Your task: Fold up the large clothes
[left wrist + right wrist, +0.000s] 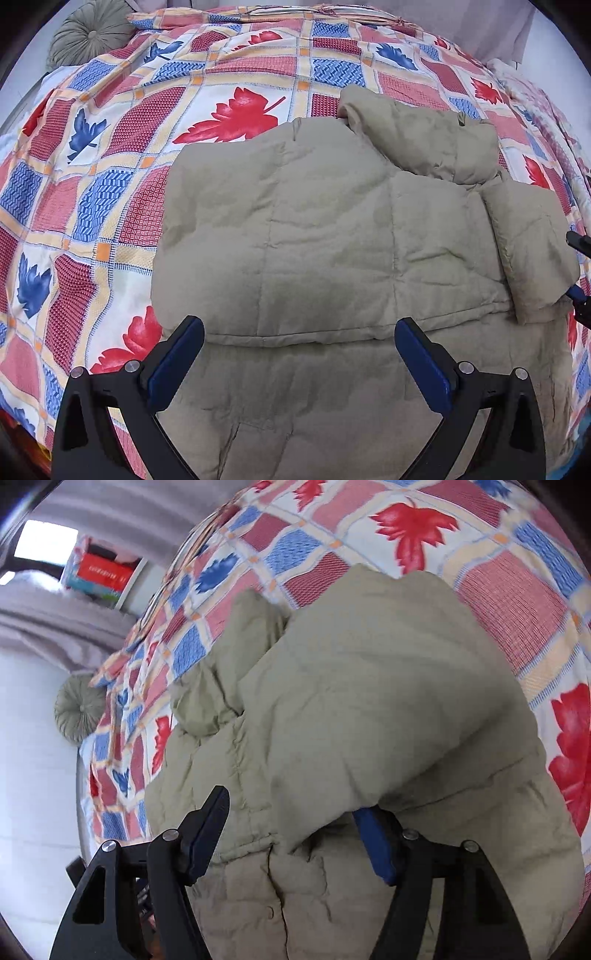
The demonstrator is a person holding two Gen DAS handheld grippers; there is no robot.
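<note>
The left gripper (299,360) hangs over the near part of the jacket (332,240) with its jaws spread wide, the blue pads (177,365) well apart and nothing pinched between them; the padded cloth simply lies beneath. The folded edge of the jacket runs straight across just ahead of its fingertips.

The right gripper (295,834) also stands with its jaws spread. A puffy fold of the jacket (369,709) bulges down between them and drapes over the right-hand pad (376,845), while the left-hand finger stands clear of the cloth at the jacket's side edge. Whether the cloth actually presses on the covered pad I cannot tell. In the left wrist view the tips of this gripper poke in at the right edge, just beside the sleeve (532,251).

The jacket is khaki and quilted, lying on a bed under a bedspread (110,155) of red and blue leaf squares. The sleeve is folded over its right side and the collar (417,136) is bunched at the far end. To the left and beyond the jacket the bedspread lies open and flat, plenty of room there. A round green cushion (88,37) sits at the far left corner by the wall, and a stack of boxes (103,572) stands on a shelf beyond the bed.
</note>
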